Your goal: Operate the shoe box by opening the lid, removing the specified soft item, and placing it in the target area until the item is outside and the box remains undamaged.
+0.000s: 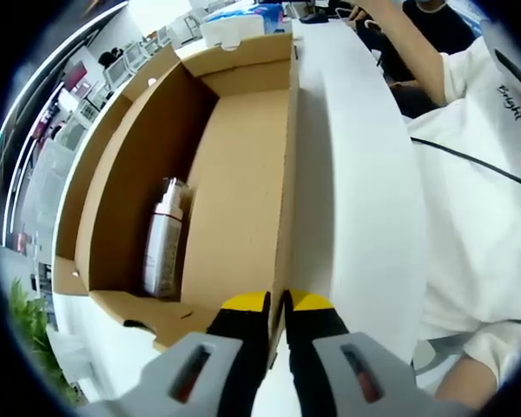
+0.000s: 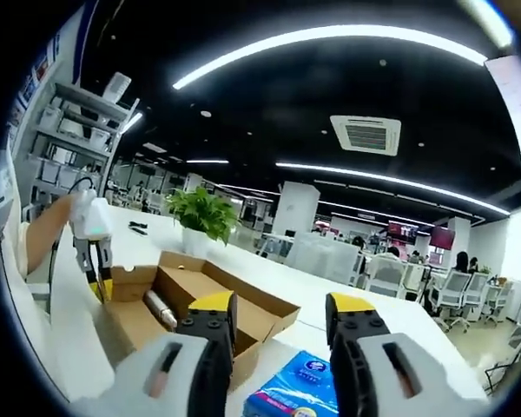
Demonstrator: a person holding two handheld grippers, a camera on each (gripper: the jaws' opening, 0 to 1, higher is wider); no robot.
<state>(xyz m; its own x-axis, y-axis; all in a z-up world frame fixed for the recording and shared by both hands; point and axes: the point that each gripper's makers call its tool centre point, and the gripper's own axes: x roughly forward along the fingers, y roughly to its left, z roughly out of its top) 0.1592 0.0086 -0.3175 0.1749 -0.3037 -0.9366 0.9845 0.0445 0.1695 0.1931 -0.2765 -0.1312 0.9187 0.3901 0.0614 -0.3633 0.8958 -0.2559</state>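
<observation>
The brown cardboard shoe box (image 1: 243,165) stands open on a white table. A pale, bottle-shaped item (image 1: 163,248) lies inside along one wall. My left gripper (image 1: 278,304) is shut on the thin cardboard edge of the box, one yellow-tipped finger on each side. In the right gripper view the open box (image 2: 243,300) sits ahead and below, with the item (image 2: 161,308) in it and the left gripper (image 2: 102,282) pinching its left end. My right gripper (image 2: 282,317) hangs open above the table, apart from the box, holding nothing.
A blue tissue pack (image 2: 295,391) lies just below my right gripper. A potted plant (image 2: 204,213) stands behind the box. A person in a white shirt (image 1: 486,208) is close beside the table. White boxes (image 1: 234,26) sit at the table's far end.
</observation>
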